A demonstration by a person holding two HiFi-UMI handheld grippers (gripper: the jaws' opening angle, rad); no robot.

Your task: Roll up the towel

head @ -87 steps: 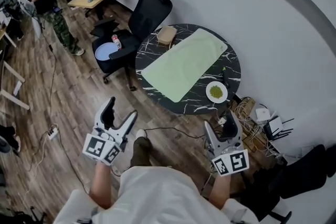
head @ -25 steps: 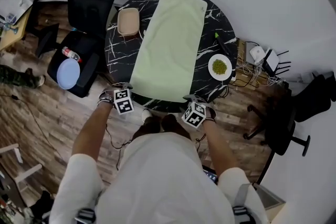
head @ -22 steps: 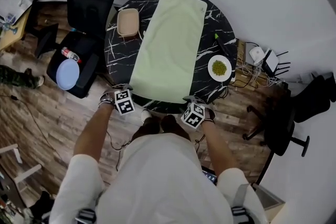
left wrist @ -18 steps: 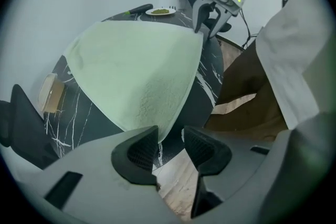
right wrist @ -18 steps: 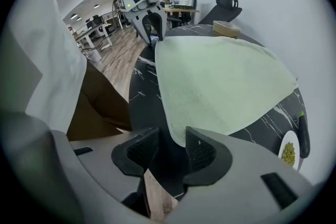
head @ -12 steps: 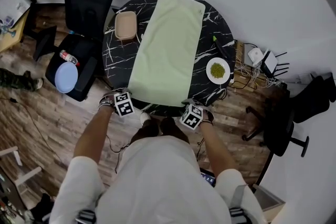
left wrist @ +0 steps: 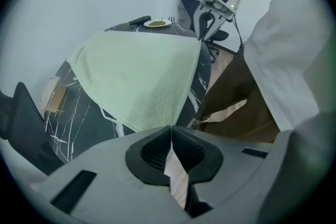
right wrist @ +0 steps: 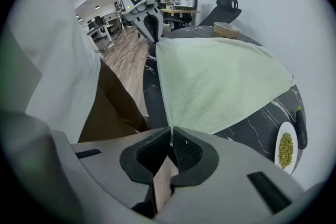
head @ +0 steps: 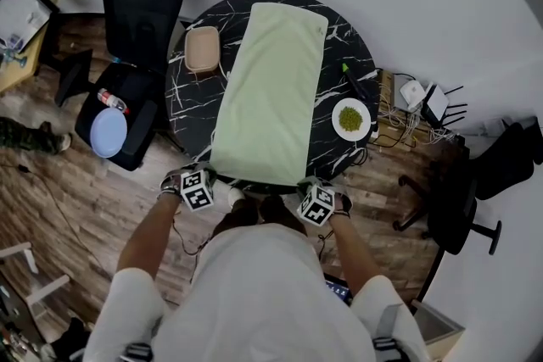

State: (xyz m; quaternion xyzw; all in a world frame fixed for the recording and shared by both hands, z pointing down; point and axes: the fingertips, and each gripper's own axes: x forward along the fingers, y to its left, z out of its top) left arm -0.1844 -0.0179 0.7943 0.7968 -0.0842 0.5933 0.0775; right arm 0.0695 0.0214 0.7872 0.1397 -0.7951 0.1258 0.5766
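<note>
At near table [head: 188,93] edge, left claw [left wrist: 170,132] and right claw [right wrist: 171,135] clamped on towel [head: 270,89] corners

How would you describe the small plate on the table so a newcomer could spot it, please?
Start at the round black marbled table with a pale green towel along its middle. In the head view the plate sits right of the towel, near the table's edge: the only white round thing there, holding green bits.

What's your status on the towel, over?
Both shut: left claw on near-left corner of towel, right claw on near-right. Towel spread along the table, not rolled yet. Box and plate sit beside it, not on it.
</note>
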